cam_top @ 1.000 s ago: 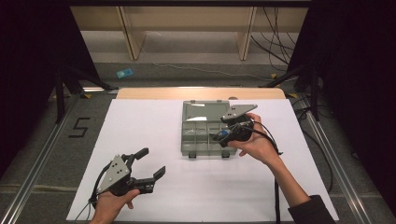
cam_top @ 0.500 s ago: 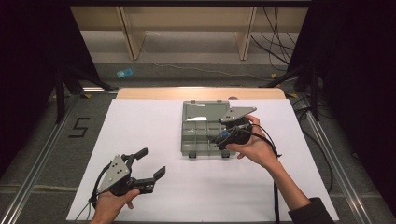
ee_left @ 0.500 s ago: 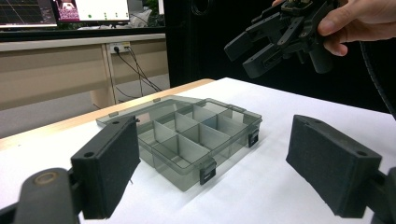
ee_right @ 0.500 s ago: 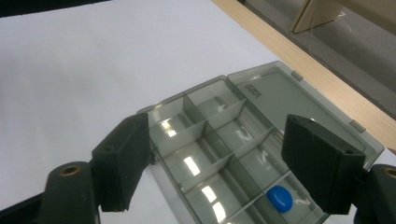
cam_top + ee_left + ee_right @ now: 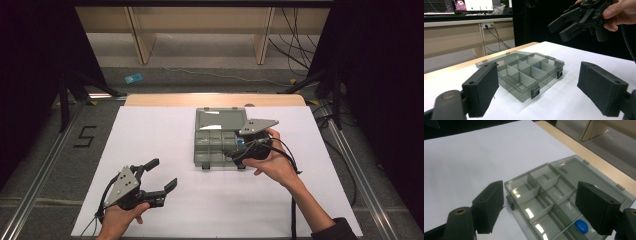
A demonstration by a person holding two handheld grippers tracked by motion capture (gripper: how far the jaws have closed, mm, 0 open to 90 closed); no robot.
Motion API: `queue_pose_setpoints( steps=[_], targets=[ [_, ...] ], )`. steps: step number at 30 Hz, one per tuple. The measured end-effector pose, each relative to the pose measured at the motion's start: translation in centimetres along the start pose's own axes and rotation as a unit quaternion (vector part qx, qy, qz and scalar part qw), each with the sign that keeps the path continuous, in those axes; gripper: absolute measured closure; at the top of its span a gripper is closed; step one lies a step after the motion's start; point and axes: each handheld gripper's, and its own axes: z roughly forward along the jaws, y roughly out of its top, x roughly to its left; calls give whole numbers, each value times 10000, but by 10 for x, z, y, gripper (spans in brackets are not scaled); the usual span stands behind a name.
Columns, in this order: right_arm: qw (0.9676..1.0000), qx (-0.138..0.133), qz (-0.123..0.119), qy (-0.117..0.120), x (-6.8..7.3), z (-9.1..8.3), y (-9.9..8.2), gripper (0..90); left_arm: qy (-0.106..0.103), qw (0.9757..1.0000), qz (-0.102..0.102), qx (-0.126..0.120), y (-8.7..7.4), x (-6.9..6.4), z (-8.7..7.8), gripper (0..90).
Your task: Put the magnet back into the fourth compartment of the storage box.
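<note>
Both grippers gape empty: the left gripper (image 5: 161, 176) low near the table's front, the right gripper (image 5: 537, 206) hovering over the open organizer box (image 5: 220, 140). A blue piece (image 5: 581, 226) lies in one compartment; a clumsy dip could knock the dividers.

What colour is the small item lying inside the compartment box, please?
Blue; the small item shows best in the right gripper view.

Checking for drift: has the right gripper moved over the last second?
Yes, slightly: the right gripper edged toward the person, along the organizer box's right side.

Open grey organiser box (image 5: 215, 145), blue piece (image 5: 581, 226) inside
</note>
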Motion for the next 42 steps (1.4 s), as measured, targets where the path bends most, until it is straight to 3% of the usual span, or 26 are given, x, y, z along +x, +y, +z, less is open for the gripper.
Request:
queue_pose_setpoints(
  steps=[21, 32, 41, 42],
  targets=[
    [9985, -494, 233, 64, 12, -14, -21, 227, 3, 10000, -8, -7, 0, 0, 0, 164],
    [9980, -584, 247, 84, 15, -21, -33, 216, 0, 10000, -2, 3, 0, 0, 0, 164],
    [9953, -800, 526, 123, 17, -24, -42, 173, -8, 10000, -14, 9, 0, -1, 1, 163],
    [9955, -814, 473, 57, 16, -25, -43, 173, -10, 10000, -14, 9, 0, -1, 1, 163]
  ],
)
